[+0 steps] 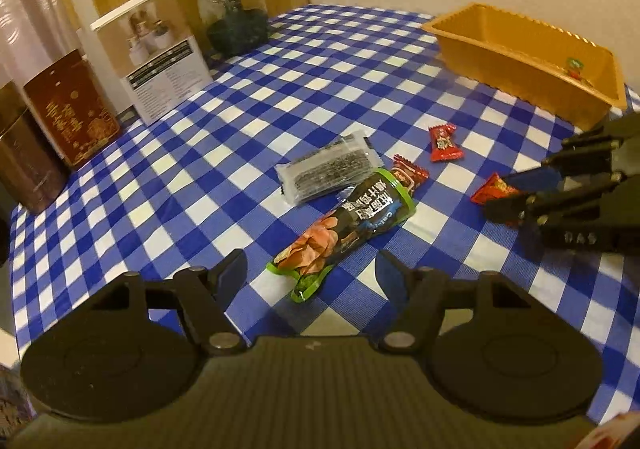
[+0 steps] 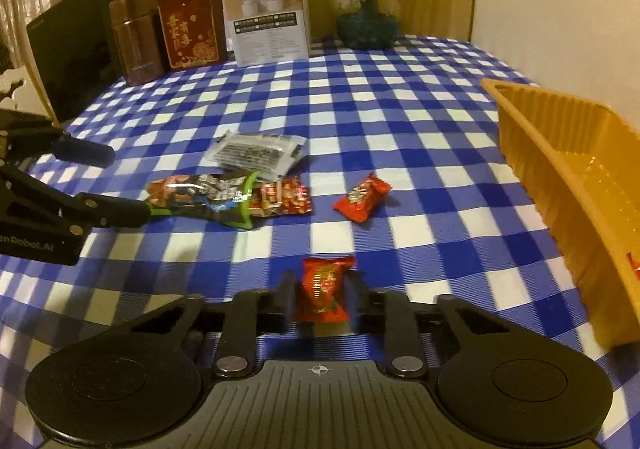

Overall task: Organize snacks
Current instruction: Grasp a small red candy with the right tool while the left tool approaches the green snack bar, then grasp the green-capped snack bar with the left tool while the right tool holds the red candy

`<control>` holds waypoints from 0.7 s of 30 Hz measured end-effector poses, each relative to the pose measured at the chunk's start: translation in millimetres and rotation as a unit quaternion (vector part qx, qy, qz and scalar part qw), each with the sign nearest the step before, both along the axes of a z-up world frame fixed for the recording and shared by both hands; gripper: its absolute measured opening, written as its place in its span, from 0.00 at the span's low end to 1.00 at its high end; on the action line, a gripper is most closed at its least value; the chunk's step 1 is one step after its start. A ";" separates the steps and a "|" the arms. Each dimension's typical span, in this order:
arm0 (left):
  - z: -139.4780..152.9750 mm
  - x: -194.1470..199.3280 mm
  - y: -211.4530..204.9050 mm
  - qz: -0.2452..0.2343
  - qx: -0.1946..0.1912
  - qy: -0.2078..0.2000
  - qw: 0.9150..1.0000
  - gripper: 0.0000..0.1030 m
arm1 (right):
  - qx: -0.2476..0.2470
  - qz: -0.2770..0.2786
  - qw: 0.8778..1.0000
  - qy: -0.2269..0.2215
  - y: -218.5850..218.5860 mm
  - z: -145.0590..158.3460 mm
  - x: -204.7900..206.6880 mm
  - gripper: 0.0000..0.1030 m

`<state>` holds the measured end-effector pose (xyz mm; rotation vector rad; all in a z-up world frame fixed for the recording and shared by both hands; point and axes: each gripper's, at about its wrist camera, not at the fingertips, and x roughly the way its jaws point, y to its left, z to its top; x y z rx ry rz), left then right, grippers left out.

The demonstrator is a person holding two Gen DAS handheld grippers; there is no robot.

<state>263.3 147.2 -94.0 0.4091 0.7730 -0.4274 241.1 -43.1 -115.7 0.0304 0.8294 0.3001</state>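
My left gripper (image 1: 310, 273) is open around the near end of a long dark chip packet with green edges (image 1: 344, 225), which lies on the checked tablecloth. My right gripper (image 2: 320, 289) has its fingers on both sides of a small red candy (image 2: 324, 287); the fingers stand close to it, touching or nearly so. The same candy shows in the left wrist view (image 1: 494, 189) at the right gripper's tips. A grey seaweed packet (image 1: 328, 167), a brown-red candy (image 1: 408, 173) and another red candy (image 1: 444, 143) lie nearby. An orange tray (image 1: 532, 61) stands at the far right, with a candy inside.
Along the far left edge stand brown tins (image 1: 70, 109), a white box (image 1: 160, 65) and a glass jar (image 1: 236, 13). The tray also shows in the right wrist view (image 2: 560, 169), near the wall. A dark panel (image 2: 68, 45) stands at the left.
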 end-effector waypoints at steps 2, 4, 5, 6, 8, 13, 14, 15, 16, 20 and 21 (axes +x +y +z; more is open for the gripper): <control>-1.7 4.3 -1.8 -0.017 0.007 0.004 1.000 0.66 | -0.001 0.009 1.000 0.005 -3.7 2.6 1.6 0.23; -2.9 9.6 -3.1 -0.037 0.015 0.007 0.999 0.65 | 0.000 0.028 1.000 0.009 -7.1 6.8 4.8 0.23; -3.3 11.8 -4.2 -0.047 0.020 0.007 0.999 0.65 | 0.000 0.040 0.999 0.009 -8.3 9.2 6.2 0.23; -3.9 14.9 -5.4 -0.058 0.026 0.008 0.998 0.65 | -0.002 0.055 0.998 0.009 -9.8 11.8 7.9 0.23; -6.0 18.9 -8.1 -0.078 0.033 0.010 0.996 0.65 | -0.007 0.091 0.996 0.006 -11.4 16.5 11.7 0.23; -12.0 32.3 -16.3 -0.107 0.043 0.023 0.993 0.64 | -0.034 0.120 0.992 -0.002 -16.1 15.2 16.8 0.24; -13.4 34.6 -18.1 -0.109 0.043 0.026 0.993 0.62 | -0.033 0.116 0.993 0.001 -17.8 12.6 17.9 0.24; -15.1 37.9 -19.3 -0.110 0.044 0.030 0.993 0.60 | -0.030 0.112 0.993 0.004 -20.0 10.1 19.0 0.24; -17.5 41.2 -20.7 -0.114 0.044 0.039 0.992 0.58 | -0.028 0.108 0.994 0.009 -22.3 7.5 19.8 0.24; -23.7 48.4 -25.5 -0.129 0.050 0.057 0.989 0.57 | -0.022 0.101 0.994 0.017 -28.3 2.9 21.9 0.24; -24.3 49.8 -25.9 -0.132 0.048 0.060 0.988 0.57 | -0.019 0.099 0.995 0.018 -30.0 2.8 22.5 0.24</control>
